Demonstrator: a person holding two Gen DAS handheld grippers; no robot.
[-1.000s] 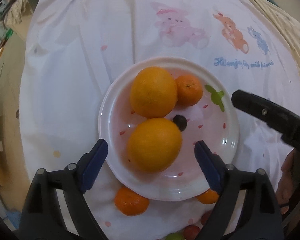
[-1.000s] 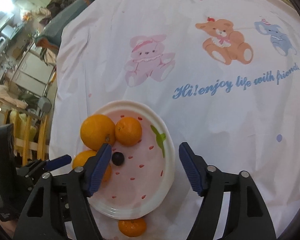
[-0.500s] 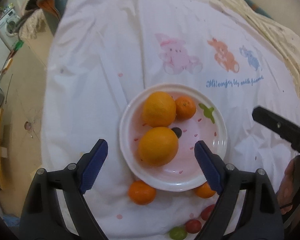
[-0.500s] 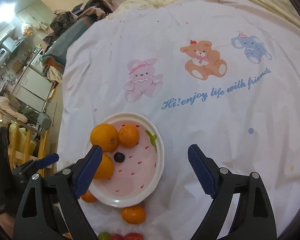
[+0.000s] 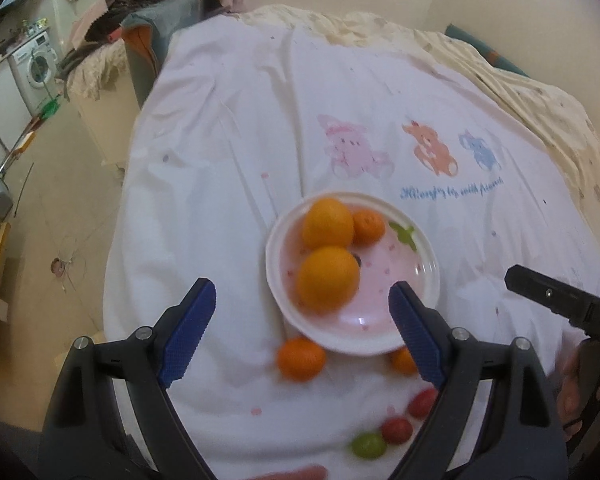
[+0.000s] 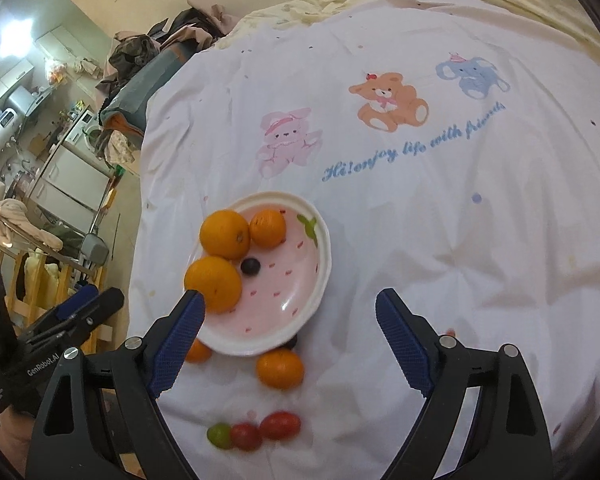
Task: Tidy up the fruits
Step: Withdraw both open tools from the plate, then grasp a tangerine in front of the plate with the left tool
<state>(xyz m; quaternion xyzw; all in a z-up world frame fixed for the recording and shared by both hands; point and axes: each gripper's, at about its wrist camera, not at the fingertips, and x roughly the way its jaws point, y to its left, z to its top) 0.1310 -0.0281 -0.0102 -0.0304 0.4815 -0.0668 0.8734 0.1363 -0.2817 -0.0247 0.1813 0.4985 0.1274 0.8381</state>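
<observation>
A pink plate [image 5: 416, 284] [image 6: 296, 300] on the white sheet holds two large oranges [image 5: 327, 281] [image 6: 214, 283], a small mandarin [image 5: 368, 226] [image 6: 267, 228] and a dark berry [image 6: 251, 267]. Two mandarins [image 5: 301, 359] [image 6: 280, 368] lie on the sheet by the plate's near rim. Two red cherry tomatoes [image 6: 280, 425] and a green one [image 6: 219, 435] lie nearer still. My left gripper [image 5: 302, 332] is open and empty, raised above the plate's near side. My right gripper [image 6: 290, 344] is open and empty, raised to the right of the plate.
The white sheet with cartoon animals [image 6: 388, 100] covers a bed; a cream quilt [image 5: 540, 92] lies at the far edge. The bed's left edge drops to the floor [image 5: 60, 200]. A washing machine [image 5: 36, 64] and piled clothes [image 6: 160, 48] stand at the far left.
Both grippers have pulled up and back from the plate, so more of the bed and room shows. Both stay open and empty. The fruit has not moved.
</observation>
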